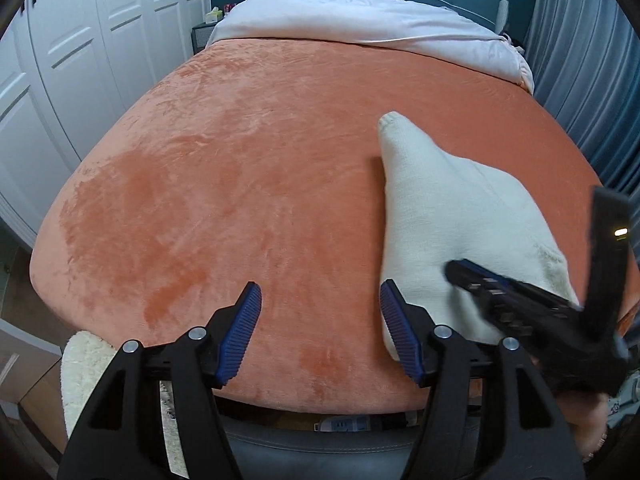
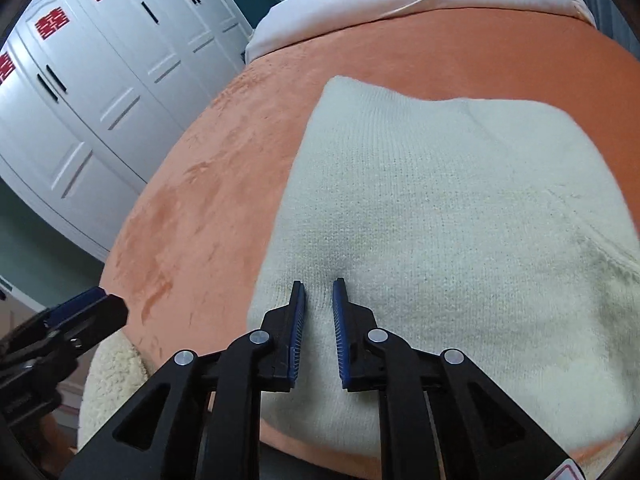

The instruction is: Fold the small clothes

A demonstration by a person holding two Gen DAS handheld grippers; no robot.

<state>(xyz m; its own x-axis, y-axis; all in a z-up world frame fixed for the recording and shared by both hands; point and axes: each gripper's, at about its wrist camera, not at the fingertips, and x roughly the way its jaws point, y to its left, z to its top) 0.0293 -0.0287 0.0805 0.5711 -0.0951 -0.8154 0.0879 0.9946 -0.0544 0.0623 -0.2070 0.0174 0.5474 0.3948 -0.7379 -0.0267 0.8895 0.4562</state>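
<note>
A cream knitted garment (image 2: 440,208) lies folded on the orange plush blanket (image 1: 240,168); it fills the middle and right of the right wrist view and sits at the right of the left wrist view, one narrow ribbed end pointing toward the frame's upper middle. The right gripper (image 2: 319,292) is over the garment's near edge with its blue pads a narrow gap apart and no fabric pinched between them; whether the tips touch the knit cannot be told. The left gripper (image 1: 320,300) stands wide with nothing between its fingers, above bare blanket just left of the garment. A pale quilt (image 1: 360,20) covers the bed's far end, white wardrobe doors (image 2: 100,92) stand at upper left, and a fluffy cream cushion (image 1: 84,376) shows at lower left.
</note>
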